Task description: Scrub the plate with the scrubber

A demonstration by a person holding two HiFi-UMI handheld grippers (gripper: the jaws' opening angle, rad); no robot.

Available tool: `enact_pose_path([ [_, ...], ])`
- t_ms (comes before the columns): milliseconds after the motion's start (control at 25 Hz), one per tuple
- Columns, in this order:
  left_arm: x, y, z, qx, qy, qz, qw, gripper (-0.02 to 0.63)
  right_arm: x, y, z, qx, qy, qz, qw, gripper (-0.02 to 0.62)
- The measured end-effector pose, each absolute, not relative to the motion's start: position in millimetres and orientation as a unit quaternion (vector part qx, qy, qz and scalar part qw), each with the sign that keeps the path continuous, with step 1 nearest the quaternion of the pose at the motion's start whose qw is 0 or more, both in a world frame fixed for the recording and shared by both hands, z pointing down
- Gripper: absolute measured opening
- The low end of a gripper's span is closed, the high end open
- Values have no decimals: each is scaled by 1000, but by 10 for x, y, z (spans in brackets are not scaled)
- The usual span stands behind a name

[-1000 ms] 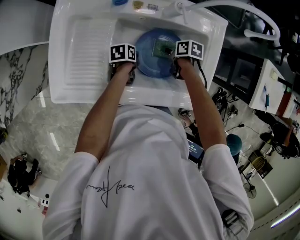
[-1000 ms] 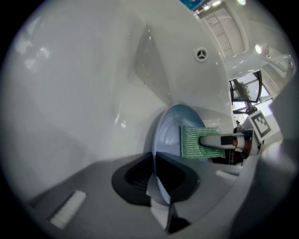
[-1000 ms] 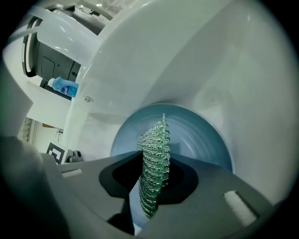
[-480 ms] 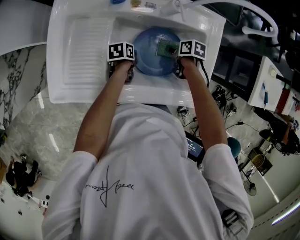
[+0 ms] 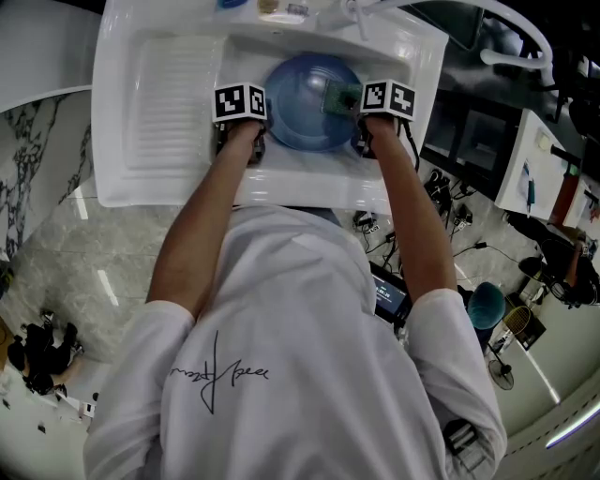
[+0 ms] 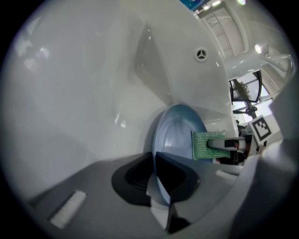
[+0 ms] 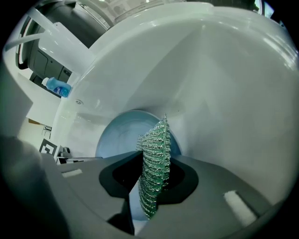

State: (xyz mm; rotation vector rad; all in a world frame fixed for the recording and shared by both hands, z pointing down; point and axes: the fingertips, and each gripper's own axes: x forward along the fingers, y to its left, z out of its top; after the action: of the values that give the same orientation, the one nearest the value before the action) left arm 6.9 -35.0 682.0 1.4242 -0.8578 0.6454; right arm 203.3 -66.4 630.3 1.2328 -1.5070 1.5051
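A blue plate (image 5: 309,89) stands tilted in the white sink (image 5: 412,56). My left gripper (image 6: 156,179) is shut on the plate's near rim (image 6: 161,186), at the plate's left side in the head view. A green mesh scrubber (image 7: 154,172) is clamped upright in my right gripper (image 7: 152,186). In the left gripper view the scrubber (image 6: 208,145) lies against the plate's face (image 6: 177,133) near its right edge. The head view shows the scrubber (image 5: 340,98) at the plate's right rim, just beside the right gripper's marker cube (image 5: 386,97).
A ribbed drainboard (image 5: 173,94) forms the sink's left half. A tap (image 5: 370,14) and small items stand on the back ledge. A blue bottle (image 7: 58,87) is at the sink's far side. A marble counter (image 5: 47,216) lies to the left.
The right gripper has slid the scrubber rightward across the plate, from near its middle to its right rim. The left gripper and the plate have stayed put.
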Motion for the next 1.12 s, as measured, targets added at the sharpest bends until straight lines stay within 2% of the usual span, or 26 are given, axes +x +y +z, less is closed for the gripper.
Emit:
enact_pose_path([
  [440,75,-353,6826,622,-374,282,628,72,2195,-655,6259,491,-564,545,380,64],
  [640,67,-347,6826,622,-374,281,628,72,2213,-657,6224,495,-560,512,423,64],
  [920,71,-346,6824,622,-374,281,628,72,2223,-730,6134,488,-565,418,518,64],
  [1120,61,-353,6818,621,-375,281,628,72,2223,-850,6007,487,-580,366,541,64],
])
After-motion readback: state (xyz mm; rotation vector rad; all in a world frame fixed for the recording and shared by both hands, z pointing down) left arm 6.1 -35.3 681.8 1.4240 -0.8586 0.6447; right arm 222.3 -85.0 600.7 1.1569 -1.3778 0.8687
